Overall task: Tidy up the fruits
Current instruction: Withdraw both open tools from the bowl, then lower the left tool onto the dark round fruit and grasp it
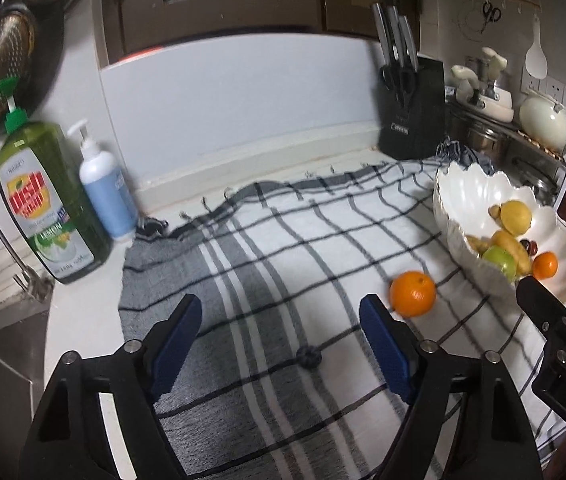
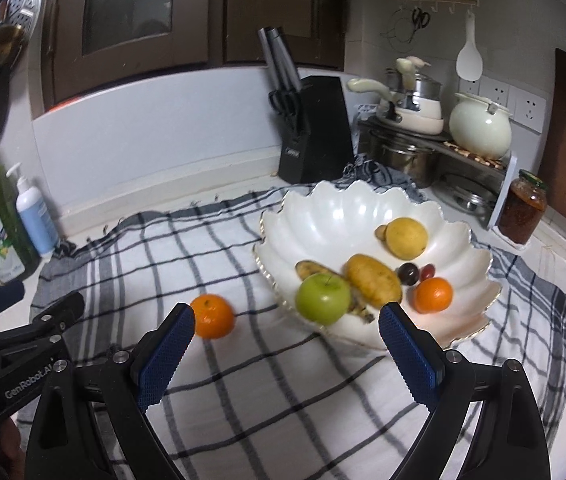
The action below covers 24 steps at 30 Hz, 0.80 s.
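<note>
A loose orange (image 1: 412,293) lies on the checked cloth (image 1: 283,248), left of the white scalloped bowl (image 1: 467,196); it also shows in the right wrist view (image 2: 212,316). The bowl (image 2: 343,216) holds a green apple (image 2: 322,298), a yellow mango (image 2: 374,285), a lemon (image 2: 406,238), a small orange (image 2: 433,294), a banana (image 2: 315,269) and dark grapes (image 2: 407,273). A small dark berry (image 1: 308,357) lies on the cloth between my left fingers. My left gripper (image 1: 279,344) is open and empty, the orange just past its right finger. My right gripper (image 2: 286,350) is open and empty before the bowl.
A green dish soap bottle (image 1: 45,200) and a blue pump bottle (image 1: 107,196) stand at the left by the sink (image 1: 3,360). A black knife block (image 1: 413,112) stands at the back. Pots, a white kettle (image 2: 479,126) and a jar (image 2: 522,208) crowd the right.
</note>
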Each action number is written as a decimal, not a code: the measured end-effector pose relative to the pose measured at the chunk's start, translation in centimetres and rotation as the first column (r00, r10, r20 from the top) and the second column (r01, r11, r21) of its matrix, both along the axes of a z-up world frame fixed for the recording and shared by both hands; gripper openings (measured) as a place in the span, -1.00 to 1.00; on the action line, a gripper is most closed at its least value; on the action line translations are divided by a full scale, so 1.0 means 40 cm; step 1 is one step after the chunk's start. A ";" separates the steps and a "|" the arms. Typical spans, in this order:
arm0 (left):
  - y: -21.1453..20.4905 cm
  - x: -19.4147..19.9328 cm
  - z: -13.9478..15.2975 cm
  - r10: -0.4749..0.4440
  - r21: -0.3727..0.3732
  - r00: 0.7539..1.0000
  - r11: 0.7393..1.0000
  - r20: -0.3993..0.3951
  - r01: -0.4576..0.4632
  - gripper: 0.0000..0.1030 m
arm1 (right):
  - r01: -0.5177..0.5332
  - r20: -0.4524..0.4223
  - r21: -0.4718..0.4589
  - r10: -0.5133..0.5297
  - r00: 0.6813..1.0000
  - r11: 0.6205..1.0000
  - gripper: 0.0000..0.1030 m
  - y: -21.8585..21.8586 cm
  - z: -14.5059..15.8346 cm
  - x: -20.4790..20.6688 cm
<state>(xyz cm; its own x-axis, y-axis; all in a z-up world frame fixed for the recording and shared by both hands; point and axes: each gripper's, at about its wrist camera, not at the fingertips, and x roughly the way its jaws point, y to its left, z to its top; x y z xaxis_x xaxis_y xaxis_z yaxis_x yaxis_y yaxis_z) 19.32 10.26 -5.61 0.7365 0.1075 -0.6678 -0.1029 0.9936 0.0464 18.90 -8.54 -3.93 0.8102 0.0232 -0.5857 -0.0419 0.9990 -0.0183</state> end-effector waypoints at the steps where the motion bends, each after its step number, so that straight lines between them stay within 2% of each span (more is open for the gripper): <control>1: 0.002 0.001 -0.011 -0.002 0.001 1.000 1.000 -0.008 0.002 0.52 | -0.003 -0.005 -0.002 0.003 1.000 1.000 0.83 0.004 -0.007 0.001; 7: 0.005 0.009 -0.070 -0.020 -0.016 0.998 1.000 -0.063 0.019 0.40 | -0.024 -0.032 -0.005 0.024 0.999 1.000 0.83 0.025 -0.044 0.005; 16: -0.007 0.029 -0.138 -0.064 -0.038 0.990 0.997 -0.127 0.060 0.04 | -0.037 -0.061 -0.002 0.037 0.997 0.999 0.83 0.041 -0.078 0.017; 24: -0.013 0.044 -0.169 -0.101 -0.055 0.983 0.994 -0.155 0.094 -0.28 | -0.039 -0.077 -0.010 0.038 0.996 0.999 0.83 0.046 -0.100 0.025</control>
<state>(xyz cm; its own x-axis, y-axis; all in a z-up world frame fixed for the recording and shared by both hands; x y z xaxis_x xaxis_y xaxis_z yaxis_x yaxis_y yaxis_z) 21.07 9.73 -12.39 0.6270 0.0056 -0.7790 -0.0005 1.0000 0.0067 19.89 -6.70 -7.95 0.7612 0.0465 -0.6468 -0.0821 0.9963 -0.0250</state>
